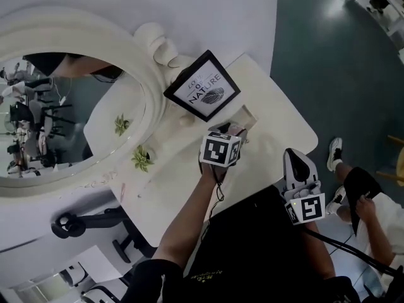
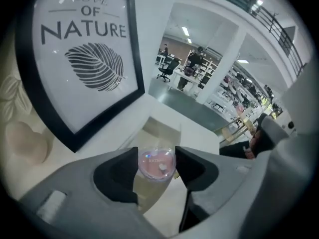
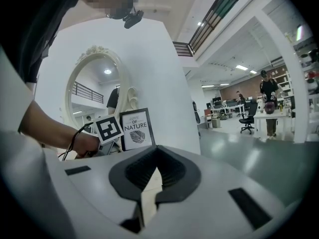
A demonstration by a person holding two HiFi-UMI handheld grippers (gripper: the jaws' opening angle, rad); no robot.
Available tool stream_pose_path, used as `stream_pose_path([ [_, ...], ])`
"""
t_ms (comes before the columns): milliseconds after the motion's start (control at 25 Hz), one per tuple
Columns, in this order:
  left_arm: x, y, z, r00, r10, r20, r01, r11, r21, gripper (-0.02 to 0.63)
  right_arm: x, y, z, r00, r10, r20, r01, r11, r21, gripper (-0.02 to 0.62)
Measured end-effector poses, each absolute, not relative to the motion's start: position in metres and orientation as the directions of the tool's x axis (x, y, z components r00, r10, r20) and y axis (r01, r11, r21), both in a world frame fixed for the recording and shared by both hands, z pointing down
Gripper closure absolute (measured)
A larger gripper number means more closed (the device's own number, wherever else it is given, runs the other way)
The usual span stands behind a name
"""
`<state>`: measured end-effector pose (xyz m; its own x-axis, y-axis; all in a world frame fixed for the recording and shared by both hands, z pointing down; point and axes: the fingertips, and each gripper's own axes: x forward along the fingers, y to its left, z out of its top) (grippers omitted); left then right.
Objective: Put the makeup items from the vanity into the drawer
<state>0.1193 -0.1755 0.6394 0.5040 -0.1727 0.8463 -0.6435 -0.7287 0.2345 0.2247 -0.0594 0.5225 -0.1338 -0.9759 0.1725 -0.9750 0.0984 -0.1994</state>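
Pinching a pink compact point(image 2: 158, 165), left tool point(image 2: 156, 159) part-open.

Bright, even overhead light (gripper views vignetted, edges warped).

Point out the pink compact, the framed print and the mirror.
pink compact point(image 2: 157, 164), left gripper view, centre of its clear lid.
framed print point(image 1: 203, 87), head view, white face beside the leaf drawing.
mirror point(image 1: 69, 125), head view, middle of the glass.
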Motion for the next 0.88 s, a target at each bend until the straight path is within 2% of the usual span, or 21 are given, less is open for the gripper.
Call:
stream_pose_path([
  [320,0.127,-0.172,0.648,0.496,0.005,0.868,-0.702,-0.585,0.405,0.365,0.237,-0.068,0.528,-0.119,-0.984,0.131,-0.961,0.082,-0.263,0.594],
  [560,0.122,-0.176,0.659,0.59,0.07,0.804,-0.764,-0.272,0.585,0.365,0.242,-0.078,0.52,-0.124,-0.989,0.08,-0.954,0.097,-0.283,0.594],
  [640,0.122,-0.175,0.663,0.565,0.102,0.819,-0.784,-0.243,0.571,0.365,0.246,-0.08,0.519,-0.115,-0.991,0.066,-0.953,0.092,-0.287,0.594],
  [880,0.123,-0.166,0.683,0.374,0.191,0.908,-0.877,-0.245,0.413,0.365,0.255,-0.079,0.513,-0.085,-0.996,0.028,-0.947,0.072,-0.314,0.594],
])
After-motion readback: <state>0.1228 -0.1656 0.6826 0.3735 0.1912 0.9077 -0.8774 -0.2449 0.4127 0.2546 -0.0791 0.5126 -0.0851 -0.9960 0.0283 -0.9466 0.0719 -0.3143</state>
